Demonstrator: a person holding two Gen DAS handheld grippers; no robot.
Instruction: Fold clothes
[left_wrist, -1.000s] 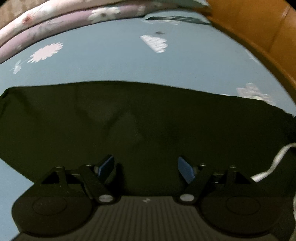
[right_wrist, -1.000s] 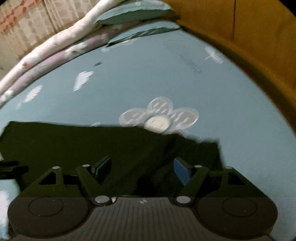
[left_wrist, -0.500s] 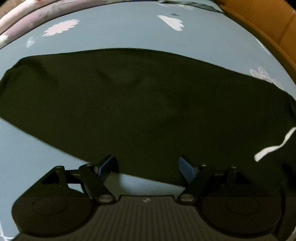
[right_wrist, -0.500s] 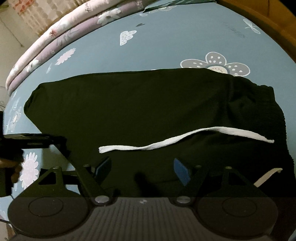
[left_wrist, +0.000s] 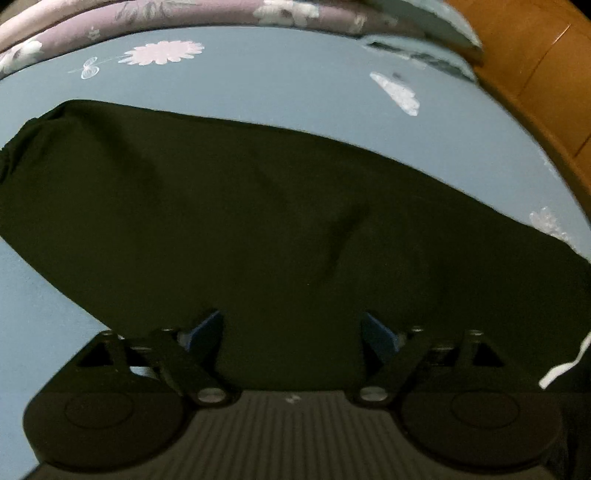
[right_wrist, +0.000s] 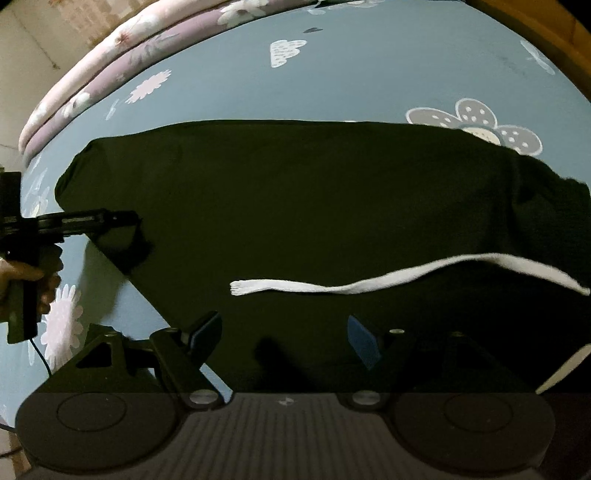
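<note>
- Now, against the picture from a second ago, we are seeing the left gripper (left_wrist: 293, 332) with its jaws opening wider; the black fabric garment (left_wrist: 258, 221) is lying between its blue pads (left_wrist: 205, 332), but they are not pressing on it.
- Compared with a second ago, the right gripper (right_wrist: 284, 336) is keeping the same wide gap, pads clear of the cloth, gripping nothing.
- A second ago the right wrist view was blurred and showing only a strip of the garment; now we are looking at nearly all of it, spread flat on the blue bed sheet printed with white flowers and clouds (right_wrist: 369, 74).
- We are counting one garment, two grippers, one long white flat drawstring (right_wrist: 369, 284) lying across the cloth, and a second white cord end (right_wrist: 565, 369) at the lower right edge.
- Along the bed's far side we are counting two rolled floral bedding layers (right_wrist: 110, 70), one pink, one purple.
- Only the right wrist view is showing the person's hand (right_wrist: 26, 280) around the left gripper's handle, with that gripper's fingers reaching over the garment's left corner.
- Only the left wrist view is showing the orange-brown wooden headboard (left_wrist: 535, 66) broadly, and just a small piece of white cord.
</note>
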